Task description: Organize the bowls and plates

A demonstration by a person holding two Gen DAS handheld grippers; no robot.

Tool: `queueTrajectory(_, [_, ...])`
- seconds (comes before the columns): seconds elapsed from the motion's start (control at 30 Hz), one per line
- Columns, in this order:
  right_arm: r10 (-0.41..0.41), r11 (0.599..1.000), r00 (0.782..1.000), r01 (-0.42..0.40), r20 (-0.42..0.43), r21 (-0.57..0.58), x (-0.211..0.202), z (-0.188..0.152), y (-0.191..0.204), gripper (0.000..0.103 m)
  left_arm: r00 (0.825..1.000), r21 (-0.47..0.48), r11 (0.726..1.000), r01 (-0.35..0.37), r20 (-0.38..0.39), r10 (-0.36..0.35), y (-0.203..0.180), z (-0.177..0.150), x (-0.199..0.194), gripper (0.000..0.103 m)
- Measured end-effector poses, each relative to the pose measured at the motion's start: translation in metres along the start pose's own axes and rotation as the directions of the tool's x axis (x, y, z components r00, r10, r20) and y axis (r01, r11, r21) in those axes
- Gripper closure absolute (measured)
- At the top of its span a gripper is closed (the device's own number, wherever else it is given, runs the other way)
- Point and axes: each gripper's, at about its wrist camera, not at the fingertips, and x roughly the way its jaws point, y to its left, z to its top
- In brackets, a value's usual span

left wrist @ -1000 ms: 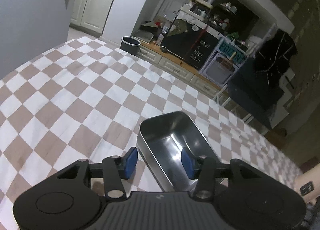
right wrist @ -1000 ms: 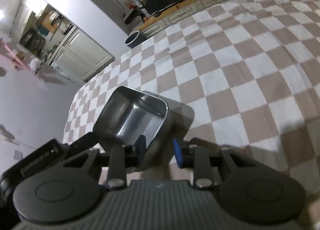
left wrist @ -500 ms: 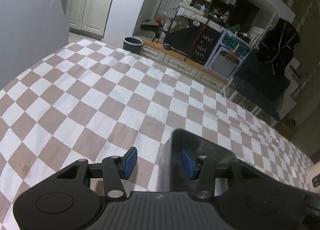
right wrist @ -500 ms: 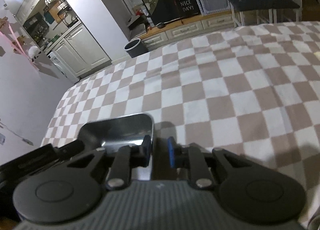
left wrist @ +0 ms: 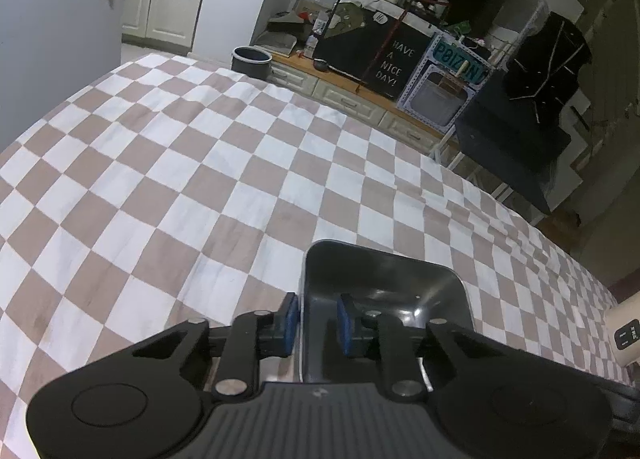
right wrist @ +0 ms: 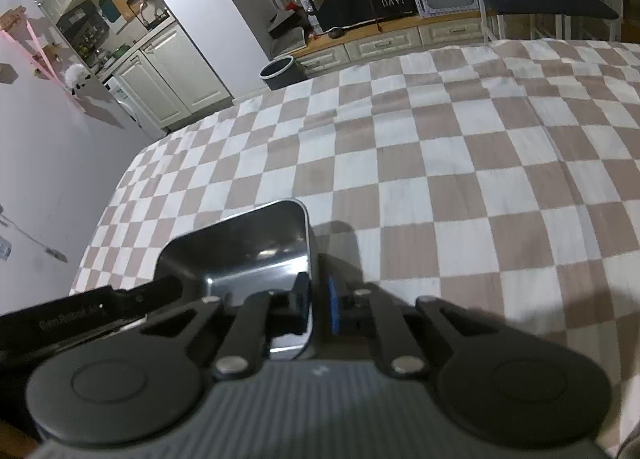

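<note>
Tray of steel sits on the checked cloth, near its front edge. Left claw has just been closing, its pads either side of the tray's left wall, a gap showing. Right claw has clamped tight onto the right wall.

Your left hand-held gripper: angled downward, jaws just closed further, straddling a metal wall, gap remaining on the inner side. Your right hand-held gripper: angled downward, jaws clamped on a metal wall.
</note>
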Motion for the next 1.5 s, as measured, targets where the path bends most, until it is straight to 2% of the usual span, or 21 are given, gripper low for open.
queueTrajectory(0.1, [0.000, 1.000, 1.000, 0.000, -0.001, -0.028, -0.004, -0.003, 0.002, 0.096, 0.999, 0.013, 1.000, -0.018, -0.027, 0.018, 0.000, -0.001, 0.001, 0.092])
queueTrajectory(0.23, [-0.019, 0.998, 1.000, 0.018, -0.012, -0.067, -0.004, -0.009, 0.007, 0.098, 0.997, 0.032, 0.999, -0.034, -0.071, 0.036, 0.000, -0.005, 0.003, 0.095])
queueTrajectory(0.33, [-0.020, 0.997, 1.000, 0.019, -0.010, -0.078, -0.007, -0.011, 0.005, 0.098, 0.998, 0.034, 0.999, -0.033, -0.058, 0.035, 0.000, -0.004, -0.002, 0.099])
queueTrajectory(0.67, [0.013, 0.995, 0.998, -0.007, 0.061, -0.101, -0.043, -0.011, 0.003, 0.098, 1.000, 0.078, 0.997, -0.006, 0.017, 0.005, -0.020, -0.002, -0.034, 0.099])
queueTrajectory(0.87, [0.079, 0.996, 0.993, -0.075, 0.086, -0.049, -0.077, -0.011, -0.013, 0.097, 0.996, 0.087, 0.995, 0.048, 0.075, -0.054, -0.037, -0.004, -0.069, 0.097])
queueTrajectory(1.1, [0.097, 0.994, 0.985, -0.087, 0.143, -0.072, -0.134, -0.020, -0.029, 0.097, 0.983, 0.119, 0.984, 0.132, 0.114, -0.146, -0.066, -0.016, -0.111, 0.095])
queueTrajectory(1.33, [0.124, 0.992, 0.968, -0.114, 0.217, -0.060, -0.193, -0.031, -0.054, 0.095, 0.963, 0.172, 0.962, 0.214, 0.128, -0.237, -0.097, -0.034, -0.148, 0.095])
queueTrajectory(1.5, [0.138, 0.990, 0.955, -0.142, 0.263, -0.003, -0.223, -0.048, -0.081, 0.095, 0.948, 0.221, 0.937, 0.270, 0.110, -0.299, -0.122, -0.051, -0.164, 0.093])
